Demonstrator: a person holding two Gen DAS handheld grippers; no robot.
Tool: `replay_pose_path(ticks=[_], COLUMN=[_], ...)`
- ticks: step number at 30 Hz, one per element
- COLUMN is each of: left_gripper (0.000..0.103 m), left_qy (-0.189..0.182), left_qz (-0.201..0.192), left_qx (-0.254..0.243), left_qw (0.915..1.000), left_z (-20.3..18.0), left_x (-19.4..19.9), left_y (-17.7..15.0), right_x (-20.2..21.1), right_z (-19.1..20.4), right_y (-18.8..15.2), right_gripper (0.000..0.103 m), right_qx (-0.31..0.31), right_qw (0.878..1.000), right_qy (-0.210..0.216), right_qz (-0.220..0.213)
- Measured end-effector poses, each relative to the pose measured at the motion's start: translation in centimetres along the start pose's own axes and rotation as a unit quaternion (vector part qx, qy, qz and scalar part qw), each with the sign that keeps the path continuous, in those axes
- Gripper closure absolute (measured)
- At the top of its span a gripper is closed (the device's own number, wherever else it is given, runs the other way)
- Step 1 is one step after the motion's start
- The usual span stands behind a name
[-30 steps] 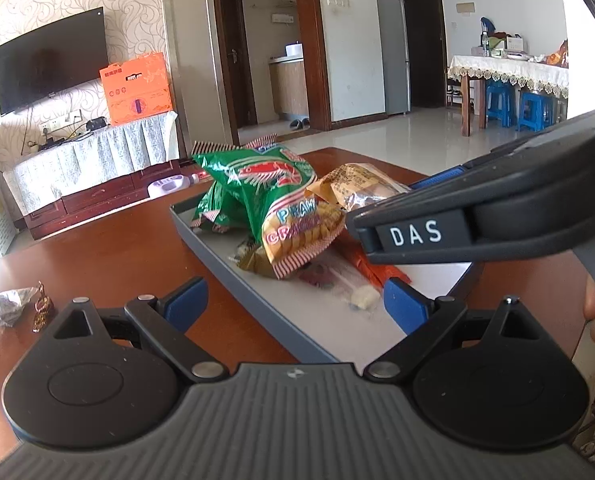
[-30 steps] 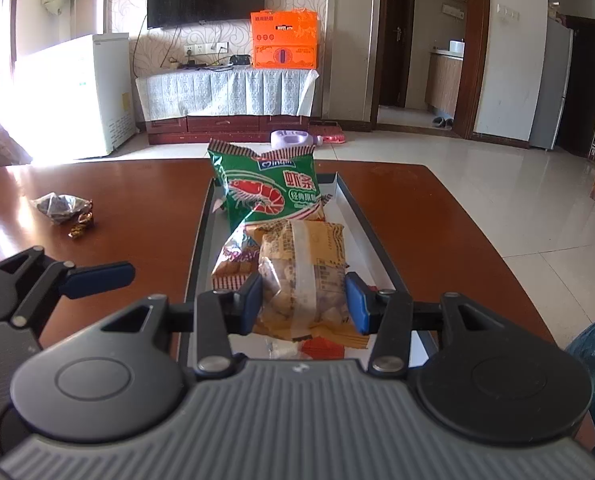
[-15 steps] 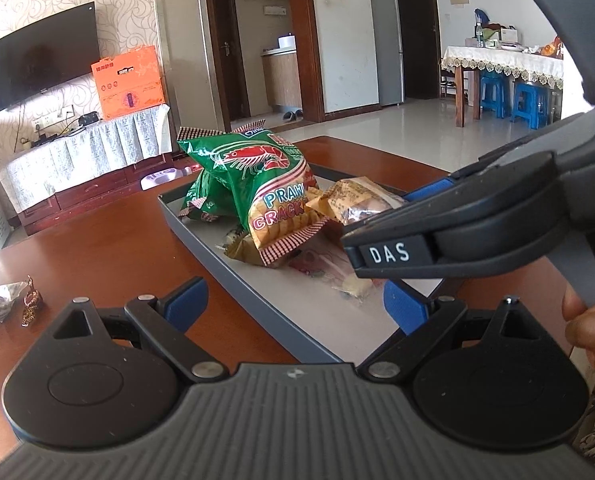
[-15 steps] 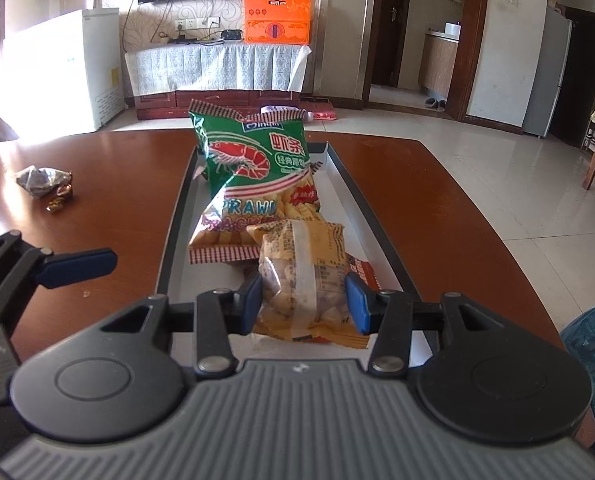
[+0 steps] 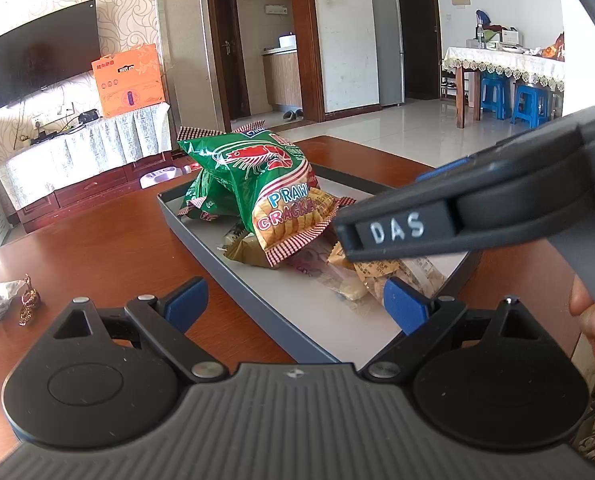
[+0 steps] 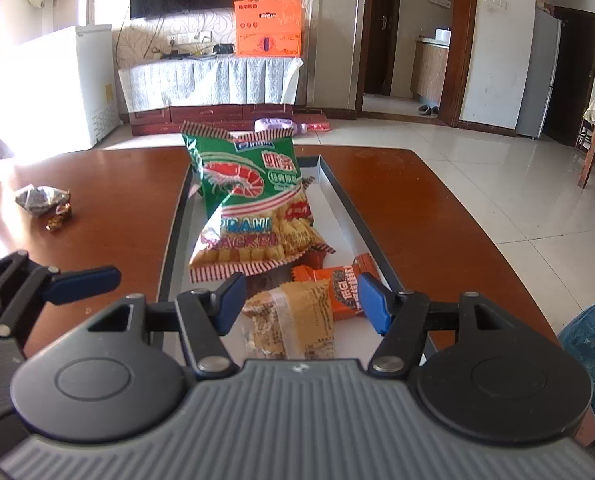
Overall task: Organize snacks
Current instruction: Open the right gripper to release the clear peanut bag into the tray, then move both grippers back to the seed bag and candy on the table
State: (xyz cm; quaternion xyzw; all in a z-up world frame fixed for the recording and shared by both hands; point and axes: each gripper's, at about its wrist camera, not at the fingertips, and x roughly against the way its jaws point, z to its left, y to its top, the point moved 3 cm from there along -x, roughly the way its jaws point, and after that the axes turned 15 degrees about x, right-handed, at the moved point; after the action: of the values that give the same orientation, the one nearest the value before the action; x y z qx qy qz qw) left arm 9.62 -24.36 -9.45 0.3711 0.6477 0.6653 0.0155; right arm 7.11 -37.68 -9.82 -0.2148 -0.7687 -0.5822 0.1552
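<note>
Half a second back the right gripper was clamped on the tan biscuit packet; now its blue pads stand spread and the packet lies loose between them on the near end of the grey tray, with no pad touching it. An orange snack bar sits just beside the packet, partly under its far edge. Beyond both, toward the middle of the tray, the green prawn cracker bag leans over other small wrappers. Seen from the left wrist, the left gripper hovers released over the tray's near left wall, holding nothing.

The step in hand looks like the end of a placement: the biscuit packet has been set down in the tray and let go. Off the tray, well to its left on the brown table, a crumpled silver wrapper and a gold-wrapped candy remain. If those count as snacks, the next move probably calls for backing the right gripper clear of the packet without dragging it, then sending the nearer left gripper across to the candy.
</note>
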Motion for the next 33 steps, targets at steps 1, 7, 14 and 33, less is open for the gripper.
replay_pose_path(ticks=[1, 7, 14, 33], left_gripper=[0.006, 0.006, 0.006, 0.006], left_qy=[-0.001, -0.003, 0.036, 0.252], left_qz=[-0.001, -0.026, -0.060, -0.048], left_qx=[-0.001, 0.003, 0.048, 0.195], left_qw=[1.0000, 0.9996, 0.9964, 0.9466], left_z=[0.0, 0.9, 5.8, 27.4], left_x=[0.1, 1.3, 3.1, 4.1], left_y=[0.0, 0.5, 1.9, 2.7], right_x=[0.2, 1.1, 2.5, 0.0], right_z=[-0.1, -0.6, -0.1, 14.0], right_y=[0.1, 0.6, 1.9, 5.8], right_gripper=[0.039, 0.039, 0.039, 0.037], right_qx=[-0.003, -0.022, -0.053, 0.055], right_qw=[1.000, 0.999, 0.994, 0.982], right_qy=[-0.001, -0.014, -0.010, 0.150], right_qz=[-0.004, -0.032, -0.090, -0.099])
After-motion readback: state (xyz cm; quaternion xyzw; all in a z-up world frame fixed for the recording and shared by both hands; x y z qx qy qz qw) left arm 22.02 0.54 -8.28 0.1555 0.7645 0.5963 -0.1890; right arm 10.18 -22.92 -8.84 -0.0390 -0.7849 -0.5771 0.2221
